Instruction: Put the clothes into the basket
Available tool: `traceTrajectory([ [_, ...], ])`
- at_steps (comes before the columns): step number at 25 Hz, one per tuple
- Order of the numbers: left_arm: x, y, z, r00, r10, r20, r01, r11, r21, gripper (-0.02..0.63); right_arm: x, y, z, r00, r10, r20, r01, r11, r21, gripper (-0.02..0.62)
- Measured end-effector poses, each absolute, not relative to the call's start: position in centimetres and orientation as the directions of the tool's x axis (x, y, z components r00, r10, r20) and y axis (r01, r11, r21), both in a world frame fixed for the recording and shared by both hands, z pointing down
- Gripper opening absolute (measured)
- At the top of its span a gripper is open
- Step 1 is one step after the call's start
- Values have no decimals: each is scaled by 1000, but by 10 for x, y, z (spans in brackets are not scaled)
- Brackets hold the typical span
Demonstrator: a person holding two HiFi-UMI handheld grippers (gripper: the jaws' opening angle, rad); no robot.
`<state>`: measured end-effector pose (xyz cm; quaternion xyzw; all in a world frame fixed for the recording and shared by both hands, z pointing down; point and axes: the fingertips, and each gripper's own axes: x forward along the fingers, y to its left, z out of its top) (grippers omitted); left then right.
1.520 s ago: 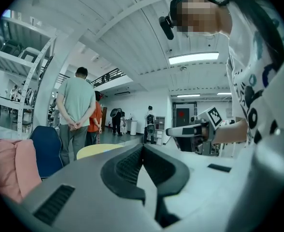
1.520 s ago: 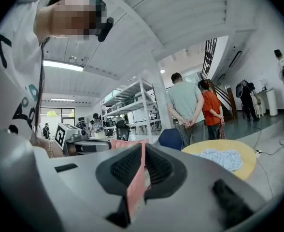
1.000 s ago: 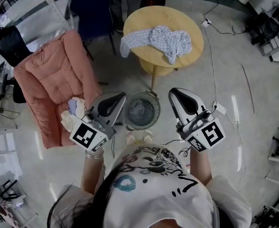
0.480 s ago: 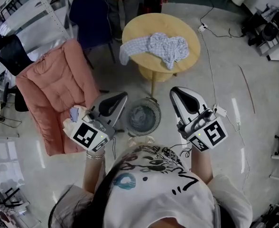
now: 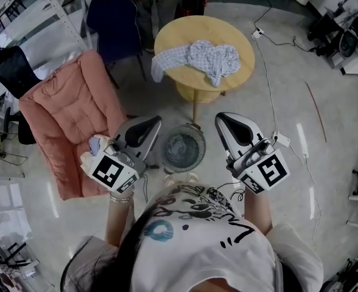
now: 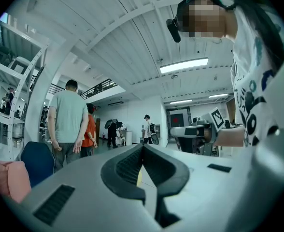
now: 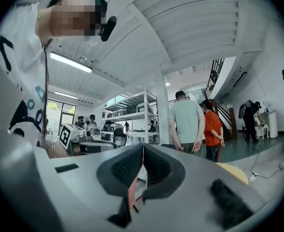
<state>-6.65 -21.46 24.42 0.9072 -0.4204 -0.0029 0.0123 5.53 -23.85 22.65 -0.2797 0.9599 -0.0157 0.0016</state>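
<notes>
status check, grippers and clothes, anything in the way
Left gripper shut, empty; right gripper just closed, empty. Checked clothes on round table, basket on floor, seen between grippers. Nothing blocking basket.

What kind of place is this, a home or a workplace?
Most likely a workplace, perhaps a lab or workshop hall: tall metal shelving, a high ceiling with strip lights, and cables running over a bare polished floor.
</notes>
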Motion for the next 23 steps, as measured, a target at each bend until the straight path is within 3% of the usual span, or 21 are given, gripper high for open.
traceTrajectory([
  [23,-62,-202,245,660,-752,7,-751,-659,44,11,56,-221,223,-849,-529,15,-529,848,-33,29],
])
